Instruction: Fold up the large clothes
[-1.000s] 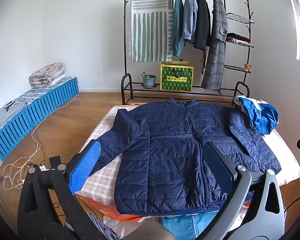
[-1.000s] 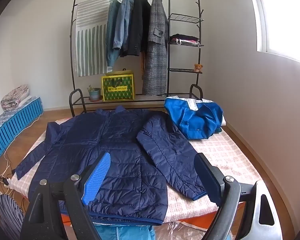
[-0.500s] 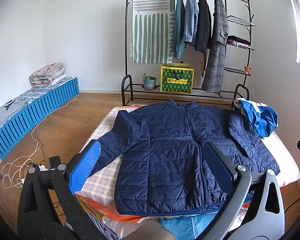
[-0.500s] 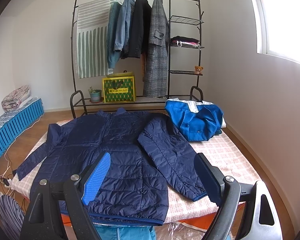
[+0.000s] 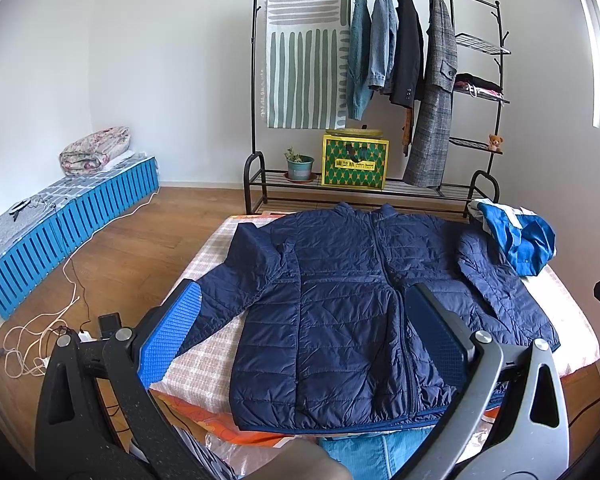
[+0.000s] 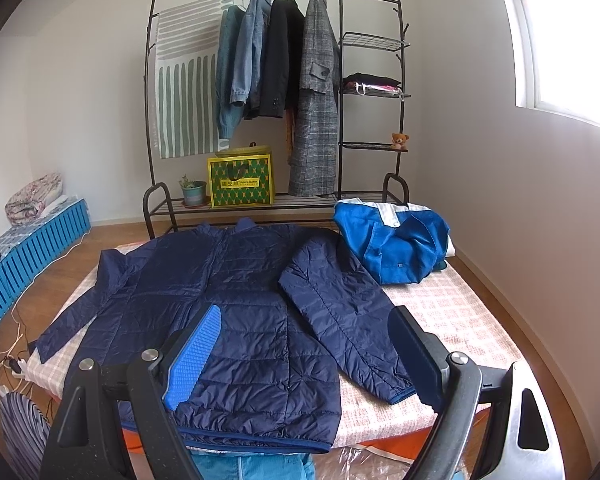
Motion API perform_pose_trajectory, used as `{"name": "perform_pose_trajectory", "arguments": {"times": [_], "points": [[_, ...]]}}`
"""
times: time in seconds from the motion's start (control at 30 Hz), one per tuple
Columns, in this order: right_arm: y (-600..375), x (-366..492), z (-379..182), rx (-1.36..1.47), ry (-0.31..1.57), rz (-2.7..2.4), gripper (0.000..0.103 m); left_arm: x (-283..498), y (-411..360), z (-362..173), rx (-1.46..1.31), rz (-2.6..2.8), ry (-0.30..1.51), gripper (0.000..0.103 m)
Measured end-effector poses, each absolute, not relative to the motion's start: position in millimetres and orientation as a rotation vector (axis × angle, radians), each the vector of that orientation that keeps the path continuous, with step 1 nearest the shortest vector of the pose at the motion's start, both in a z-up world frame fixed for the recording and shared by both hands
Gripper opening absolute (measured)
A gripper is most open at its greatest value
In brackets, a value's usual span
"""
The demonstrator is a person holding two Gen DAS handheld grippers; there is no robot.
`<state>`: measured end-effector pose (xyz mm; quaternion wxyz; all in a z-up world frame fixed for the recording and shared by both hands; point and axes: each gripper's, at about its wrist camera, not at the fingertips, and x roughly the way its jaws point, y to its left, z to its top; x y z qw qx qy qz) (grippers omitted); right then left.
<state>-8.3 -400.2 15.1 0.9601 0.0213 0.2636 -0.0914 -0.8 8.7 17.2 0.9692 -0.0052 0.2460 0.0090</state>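
Observation:
A navy quilted jacket [image 5: 340, 304] [image 6: 228, 320] lies spread flat, front up and zipped, on a checked-cover bed [image 5: 204, 264] [image 6: 452, 320], sleeves angled out to both sides. My left gripper [image 5: 304, 336] hovers open above the jacket's hem near the bed's front edge, nothing between its blue pads. My right gripper [image 6: 312, 352] hangs open over the hem and the right sleeve [image 6: 348, 320], also holding nothing. A crumpled bright blue garment [image 5: 520, 240] [image 6: 396, 248] sits at the bed's far right corner.
A black clothes rack [image 5: 380, 92] [image 6: 284, 100] with hanging coats, a green box and a plant pot stands behind the bed. A blue slatted bench [image 5: 60, 232] runs along the left wall. Cables [image 5: 40, 336] lie on the wooden floor at left. A light blue cloth [image 6: 252, 468] hangs below the front edge.

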Motion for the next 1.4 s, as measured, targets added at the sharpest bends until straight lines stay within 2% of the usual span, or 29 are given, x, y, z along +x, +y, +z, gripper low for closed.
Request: {"name": "perform_pose_trajectory", "arguments": {"times": [1.4], "points": [[-365.4, -3.3, 27.8, 0.034, 0.515, -0.128, 0.087, -7.9, 14.1, 26.2, -0.035, 0.024, 0.471, 0.103]]}}
